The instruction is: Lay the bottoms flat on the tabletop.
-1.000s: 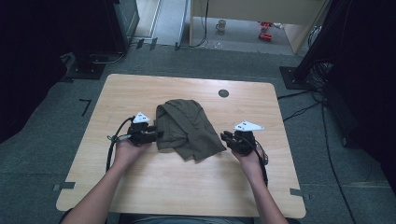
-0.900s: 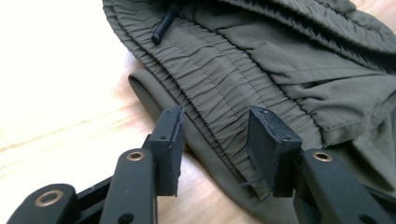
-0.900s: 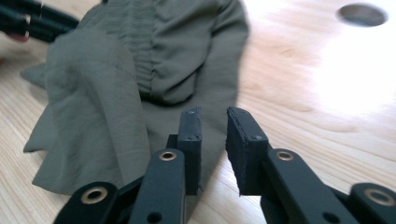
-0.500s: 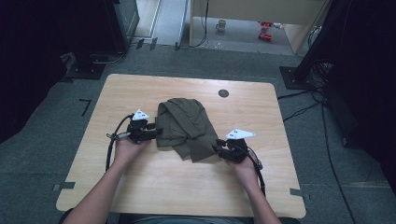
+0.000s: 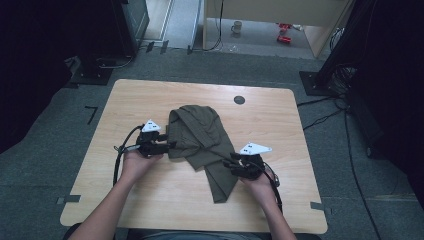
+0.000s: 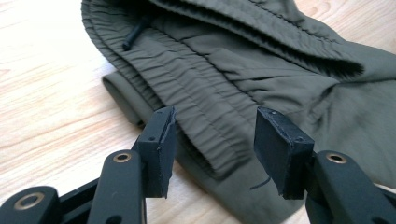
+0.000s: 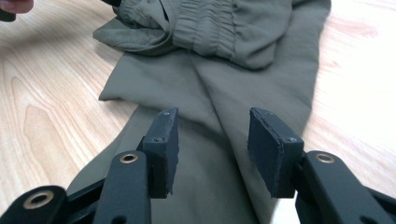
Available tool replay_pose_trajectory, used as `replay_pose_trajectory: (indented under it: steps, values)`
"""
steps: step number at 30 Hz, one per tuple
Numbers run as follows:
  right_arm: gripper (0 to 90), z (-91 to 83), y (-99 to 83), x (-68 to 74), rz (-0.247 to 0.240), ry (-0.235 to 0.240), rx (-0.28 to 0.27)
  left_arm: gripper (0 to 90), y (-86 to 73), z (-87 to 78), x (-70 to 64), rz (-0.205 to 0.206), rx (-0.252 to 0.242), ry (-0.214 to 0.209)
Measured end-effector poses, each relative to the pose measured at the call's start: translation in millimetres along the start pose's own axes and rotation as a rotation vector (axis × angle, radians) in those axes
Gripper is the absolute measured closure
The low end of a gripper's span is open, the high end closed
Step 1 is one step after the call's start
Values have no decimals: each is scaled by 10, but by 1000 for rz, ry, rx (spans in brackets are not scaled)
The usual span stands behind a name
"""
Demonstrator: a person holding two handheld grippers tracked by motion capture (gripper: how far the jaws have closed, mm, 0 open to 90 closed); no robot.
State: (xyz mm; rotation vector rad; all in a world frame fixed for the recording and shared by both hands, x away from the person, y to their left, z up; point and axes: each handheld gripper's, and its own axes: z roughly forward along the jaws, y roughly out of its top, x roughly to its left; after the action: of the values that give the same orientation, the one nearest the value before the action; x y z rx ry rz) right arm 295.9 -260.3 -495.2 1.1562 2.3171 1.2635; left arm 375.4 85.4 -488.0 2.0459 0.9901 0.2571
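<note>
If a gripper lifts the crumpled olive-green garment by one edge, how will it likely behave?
The olive-green fabric garment lies in soft folds, so it will probably drape limply. Its thin weave looks light. The gathered elastic band may stretch when pulled.

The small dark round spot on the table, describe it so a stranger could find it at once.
On the light wooden table, look toward the far edge, right of centre, just beyond the crumpled olive garment. The dark round spot lies flat in the bare wood, touching nothing.

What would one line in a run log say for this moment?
left gripper: open, at trousers waistband | right gripper: open, over trouser leg | trousers: crumpled on table
</note>
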Motion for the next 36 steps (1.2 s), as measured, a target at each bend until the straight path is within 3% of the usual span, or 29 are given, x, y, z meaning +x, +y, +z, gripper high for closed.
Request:
replay_pose_trajectory:
  steps: [5,8,11,13,16,23,26,31,36]
  values:
    - [505,157,71,6,-32,-13,-28,453,-48,88,-7,17,28,25]
    - [494,224,129,-11,-11,-16,9,428,-81,158,29,-9,47,9]
    - [483,280,180,-11,-17,-25,-18,428,-85,179,22,-2,36,12]
    - [458,319,199,-1,-31,-38,-39,463,-82,179,18,3,28,13]
    - [418,408,252,-2,-20,-33,4,518,-77,176,13,3,19,14]
    - [389,496,363,-13,-30,-53,0,660,-42,153,24,-24,1,-14]
    - [391,525,381,-36,-20,-52,4,808,-13,120,23,-31,-8,-23]
    - [375,574,345,-44,-45,-78,46,879,22,83,26,-45,-25,-50]
    - [376,649,307,-29,-56,-76,79,891,65,34,12,-34,-44,-47]
